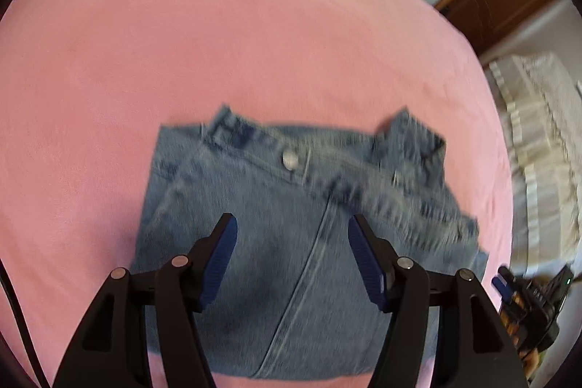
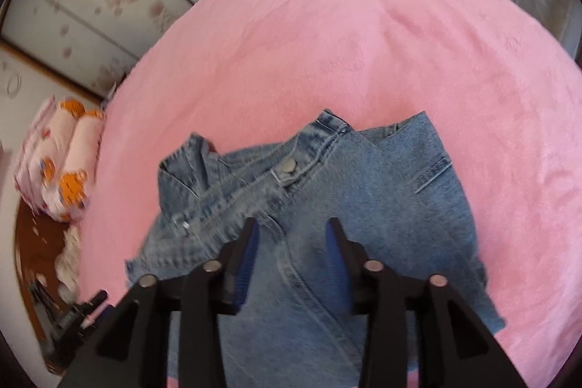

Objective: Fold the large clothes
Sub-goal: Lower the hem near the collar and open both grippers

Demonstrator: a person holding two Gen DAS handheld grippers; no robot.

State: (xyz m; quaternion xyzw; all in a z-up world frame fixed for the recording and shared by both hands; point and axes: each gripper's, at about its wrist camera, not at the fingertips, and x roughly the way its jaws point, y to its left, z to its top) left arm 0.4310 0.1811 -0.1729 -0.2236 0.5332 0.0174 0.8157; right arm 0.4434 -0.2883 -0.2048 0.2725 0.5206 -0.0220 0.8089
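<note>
Jeans (image 1: pixel 276 242): one folded pair on pink blanket (image 1: pixel 218 42). Two tools, left tool (image 1: pixel 293 231) and right tool (image 2: pixel 291 235), both open, gripping nothing.

The left gripper (image 1: pixel 293 231) has two black plastic fingers (image 1: pixel 214 242) with angular, hollow-cut frames, and each finger carries a blue ribbed pad (image 1: pixel 218 260) on its inner side. Round silver pins (image 1: pixel 179 260) sit at the joints of the black linkage, two on each side. The right gripper (image 2: pixel 293 235) has the same build: black fingers, blue ribbed pads (image 2: pixel 247 260) and round silver pins (image 2: pixel 212 266) at the joints.
</note>
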